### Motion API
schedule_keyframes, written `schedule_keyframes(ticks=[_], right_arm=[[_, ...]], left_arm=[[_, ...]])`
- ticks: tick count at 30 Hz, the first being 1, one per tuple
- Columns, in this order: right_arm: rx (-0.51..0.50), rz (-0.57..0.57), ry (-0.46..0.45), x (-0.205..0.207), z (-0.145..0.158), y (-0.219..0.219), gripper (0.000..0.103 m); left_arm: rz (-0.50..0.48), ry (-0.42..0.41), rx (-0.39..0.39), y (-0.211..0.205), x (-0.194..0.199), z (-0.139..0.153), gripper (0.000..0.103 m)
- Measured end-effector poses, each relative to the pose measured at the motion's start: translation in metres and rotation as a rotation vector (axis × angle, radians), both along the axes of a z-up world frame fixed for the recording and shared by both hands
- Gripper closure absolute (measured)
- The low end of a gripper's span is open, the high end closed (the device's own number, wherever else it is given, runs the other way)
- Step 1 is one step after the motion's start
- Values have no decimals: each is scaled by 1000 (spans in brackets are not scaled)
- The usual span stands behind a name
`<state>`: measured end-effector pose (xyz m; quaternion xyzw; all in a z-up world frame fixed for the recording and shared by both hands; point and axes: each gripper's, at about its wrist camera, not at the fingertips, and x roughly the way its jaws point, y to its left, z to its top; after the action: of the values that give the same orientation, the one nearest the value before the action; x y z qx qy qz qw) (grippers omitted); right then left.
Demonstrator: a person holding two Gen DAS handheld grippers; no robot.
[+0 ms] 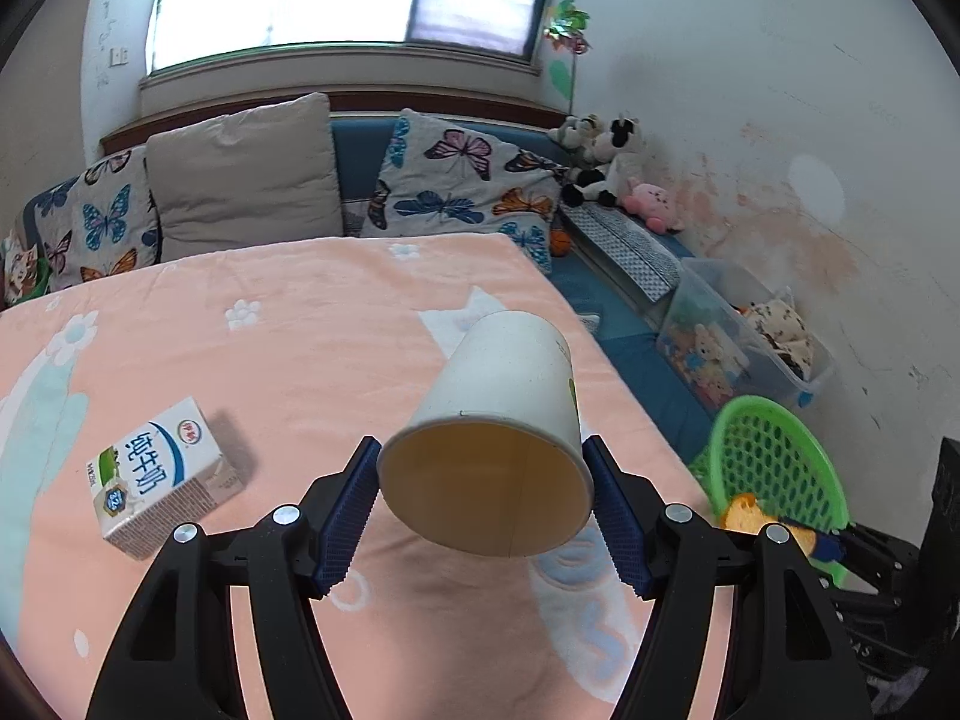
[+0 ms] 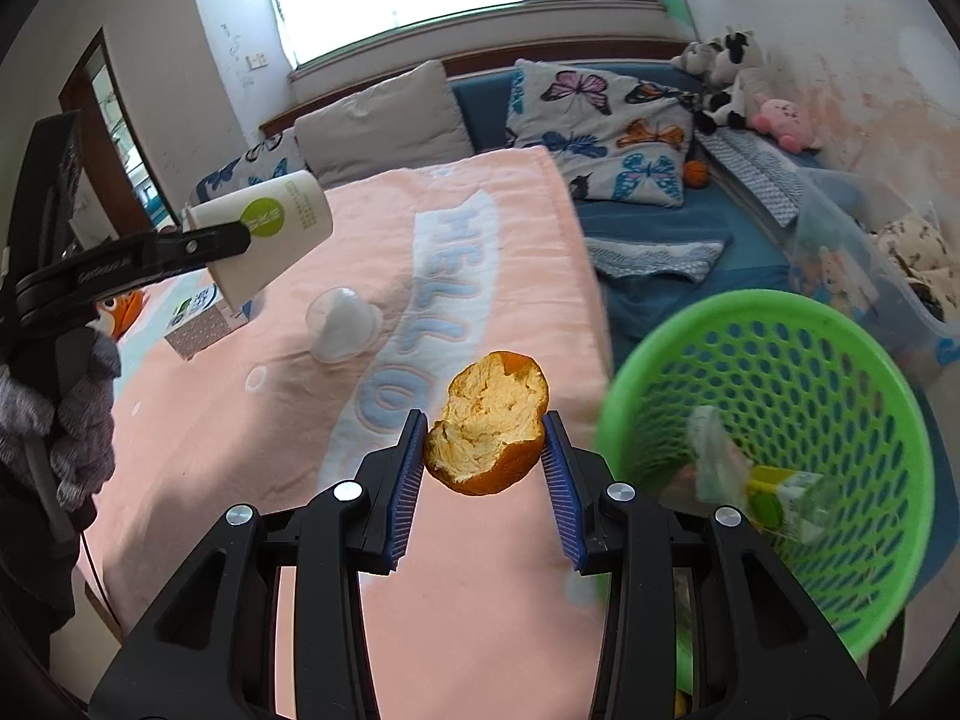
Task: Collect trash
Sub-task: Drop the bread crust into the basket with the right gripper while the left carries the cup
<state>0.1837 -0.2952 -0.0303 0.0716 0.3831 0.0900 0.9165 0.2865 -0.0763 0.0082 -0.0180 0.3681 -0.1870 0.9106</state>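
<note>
My left gripper [image 1: 483, 468] is shut on a white paper cup [image 1: 498, 408], held above the pink table with its open mouth toward the camera; the cup also shows in the right wrist view [image 2: 270, 234]. My right gripper [image 2: 485, 450] is shut on an orange peel [image 2: 489, 426], held above the table's right edge, just left of the green mesh basket [image 2: 840, 420]. The basket holds a crumpled wrapper and a small carton [image 2: 780, 498]. A milk carton [image 1: 159, 480] lies on the table at the left. A clear plastic cup [image 2: 342, 324] lies upside down on the table.
The table is covered by a pink blanket [image 1: 300, 330]. Behind it is a blue sofa with butterfly cushions [image 1: 456, 180] and plush toys [image 1: 606, 162]. A clear storage box [image 1: 738, 336] with toys stands to the right by the wall.
</note>
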Motion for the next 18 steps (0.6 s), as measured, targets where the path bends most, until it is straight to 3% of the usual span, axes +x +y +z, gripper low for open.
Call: schedule_keyframes(ticks=[18], right_arm=[[-13,-208,14,-49,-8,-96,63]], left_arm=[[-195,-8,52,-104,-51,3,38]])
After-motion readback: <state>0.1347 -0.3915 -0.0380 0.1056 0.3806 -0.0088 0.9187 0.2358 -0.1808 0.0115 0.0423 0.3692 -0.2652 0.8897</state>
